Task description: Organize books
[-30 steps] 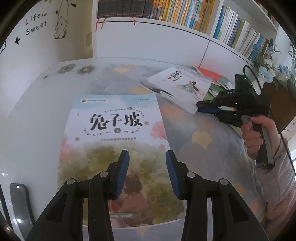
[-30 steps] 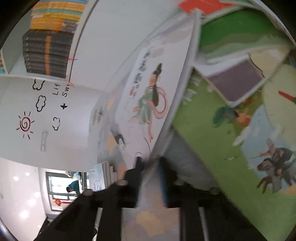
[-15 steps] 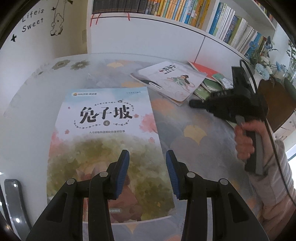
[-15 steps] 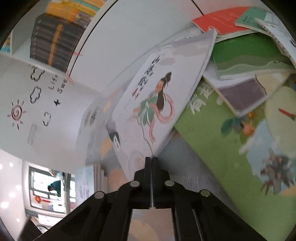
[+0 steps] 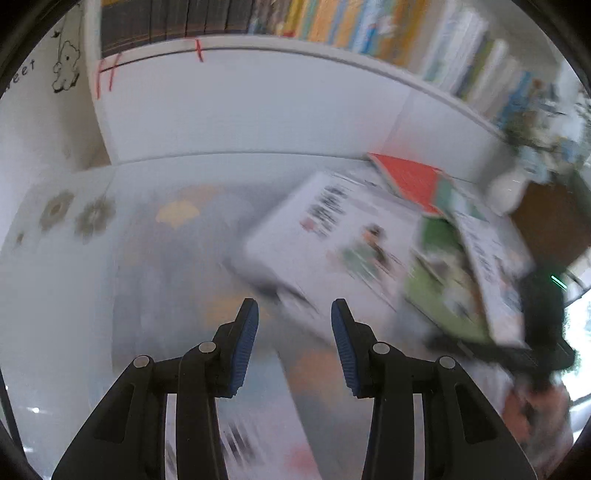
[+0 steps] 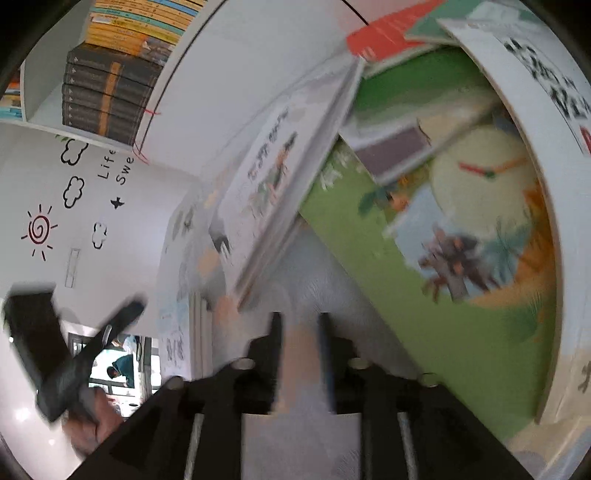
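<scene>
Since a second ago my left gripper [image 5: 294, 323] has swung off the big rabbit-hill book toward the loose pile, and that book now shows only as a blurred strip beneath its fingers. Its blue pads stand partly apart with nothing between them, only the patterned tabletop [image 5: 177, 280] under them. Just beyond and slightly right of the tips lies the white book [image 5: 332, 229] with the drawn figure on its cover, tilted, its near corner closest to the right pad. Past that, farther right, the green book [image 5: 436, 291] sits under another white one, with the red book [image 5: 406, 173] behind. My right gripper [image 6: 300, 325] has just been opening: its jaws, pressed together half a second ago, now show a narrow gap with bare table in it, nothing held. Ahead of its tips the white book's corner hangs close on the left and the green book spreads to the right. Farthest back runs the bookshelf [image 5: 258, 26].
</scene>
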